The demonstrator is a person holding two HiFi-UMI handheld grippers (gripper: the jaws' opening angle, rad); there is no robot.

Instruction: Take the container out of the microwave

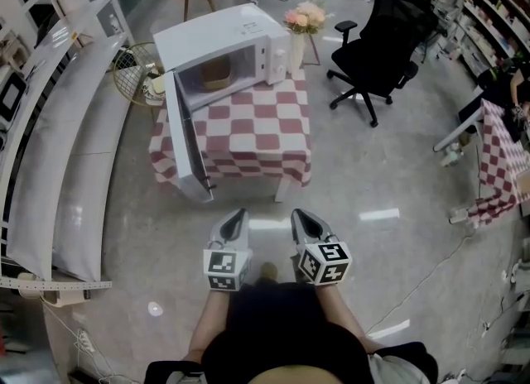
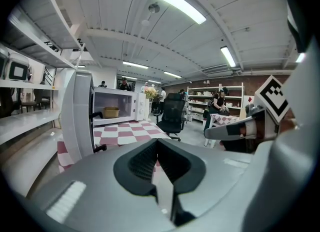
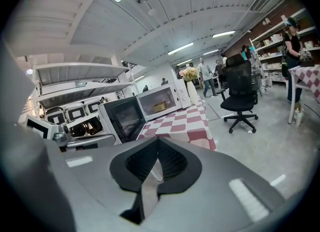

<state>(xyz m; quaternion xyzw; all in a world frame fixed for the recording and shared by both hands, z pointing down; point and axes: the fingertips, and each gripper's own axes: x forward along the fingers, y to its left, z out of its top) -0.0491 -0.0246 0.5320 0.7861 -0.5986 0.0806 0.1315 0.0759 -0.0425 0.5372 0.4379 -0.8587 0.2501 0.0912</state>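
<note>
Both grippers are up front, well short of the table. The left gripper [image 1: 238, 213] has its jaws pressed together with nothing between them, and the right gripper [image 1: 303, 215] looks the same, jaws closed and empty. Neither touches anything. Ahead, the microwave [image 1: 217, 41] sits on the checked table [image 1: 265, 130] with its door [image 1: 185, 138] swung wide open, so that step is done. The container [image 1: 217, 73], a tan bowl-like thing, sits inside the cavity, untouched. What's left, by my reading, is nearly everything: close the distance, open a pair of jaws, reach in, grip the container and bring it out.
</note>
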